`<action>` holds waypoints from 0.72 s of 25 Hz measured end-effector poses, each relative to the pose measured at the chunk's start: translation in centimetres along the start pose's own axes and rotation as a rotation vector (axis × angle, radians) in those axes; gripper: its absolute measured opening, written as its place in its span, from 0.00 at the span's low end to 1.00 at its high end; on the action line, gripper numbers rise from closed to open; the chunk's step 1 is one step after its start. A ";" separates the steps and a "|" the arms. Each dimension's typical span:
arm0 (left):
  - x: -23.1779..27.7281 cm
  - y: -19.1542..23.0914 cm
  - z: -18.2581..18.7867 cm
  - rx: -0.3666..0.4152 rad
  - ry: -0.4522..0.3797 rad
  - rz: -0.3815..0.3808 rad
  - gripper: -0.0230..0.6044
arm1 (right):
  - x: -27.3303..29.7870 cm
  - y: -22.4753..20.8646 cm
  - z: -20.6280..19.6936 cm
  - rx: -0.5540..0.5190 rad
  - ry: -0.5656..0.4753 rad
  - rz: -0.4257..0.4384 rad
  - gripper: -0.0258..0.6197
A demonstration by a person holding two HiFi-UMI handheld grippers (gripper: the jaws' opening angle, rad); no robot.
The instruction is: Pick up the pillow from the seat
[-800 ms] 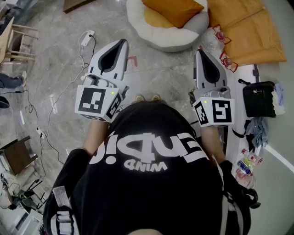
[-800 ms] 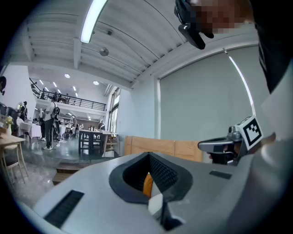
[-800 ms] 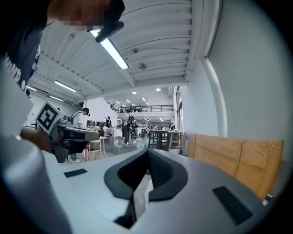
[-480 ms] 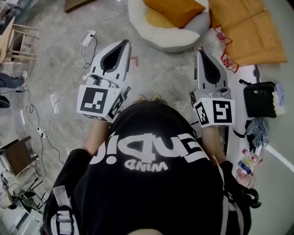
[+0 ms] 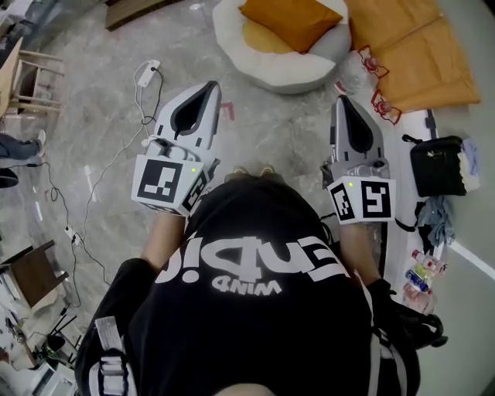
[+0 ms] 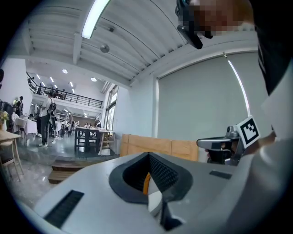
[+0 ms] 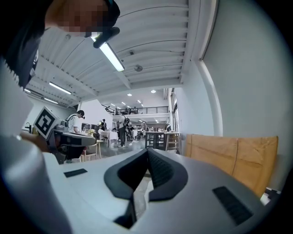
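Observation:
An orange pillow point(image 5: 290, 19) lies on a round white seat point(image 5: 278, 68) at the top middle of the head view. My left gripper point(image 5: 210, 87) is held over the floor, short of the seat's left side, shut with nothing in it. My right gripper point(image 5: 341, 100) hovers just below the seat's right edge, also shut and holding nothing. In the left gripper view the jaws point(image 6: 149, 172) meet, with a sliver of orange showing past them. The right gripper view shows its jaws point(image 7: 147, 168) closed, pointing level across the room.
Orange cushions point(image 5: 418, 54) lie on the floor at the top right. A black bag point(image 5: 435, 166) and small bottles point(image 5: 421, 272) sit along the right side. White cables and a power strip point(image 5: 145, 73) run over the grey floor on the left. A wooden chair point(image 5: 27, 66) stands far left.
Both grippers have shifted slightly down in the head view, and the seat with the pillow now sits a little higher. Both stay shut.

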State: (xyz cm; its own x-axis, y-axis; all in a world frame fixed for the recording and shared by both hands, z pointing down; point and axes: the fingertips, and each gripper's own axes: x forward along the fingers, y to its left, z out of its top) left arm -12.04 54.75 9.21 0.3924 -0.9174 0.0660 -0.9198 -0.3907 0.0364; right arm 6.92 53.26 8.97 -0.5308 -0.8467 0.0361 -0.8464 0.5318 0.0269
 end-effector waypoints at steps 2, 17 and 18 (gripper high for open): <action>0.0 0.4 -0.2 -0.008 0.011 -0.005 0.05 | -0.1 0.1 -0.3 -0.007 0.010 -0.013 0.07; 5.9 2.7 -1.2 -0.002 0.056 -0.032 0.05 | 4.2 -3.8 -1.0 -0.015 0.031 -0.068 0.07; 6.5 2.9 -1.2 -0.004 0.060 -0.031 0.05 | 4.7 -4.1 -1.0 -0.017 0.031 -0.066 0.07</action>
State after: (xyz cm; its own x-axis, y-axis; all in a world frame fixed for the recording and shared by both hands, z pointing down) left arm -12.12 47.75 10.93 0.4209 -0.8985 0.1243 -0.9070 -0.4189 0.0436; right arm 7.96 47.12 9.98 -0.4718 -0.8793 0.0649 -0.8787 0.4750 0.0476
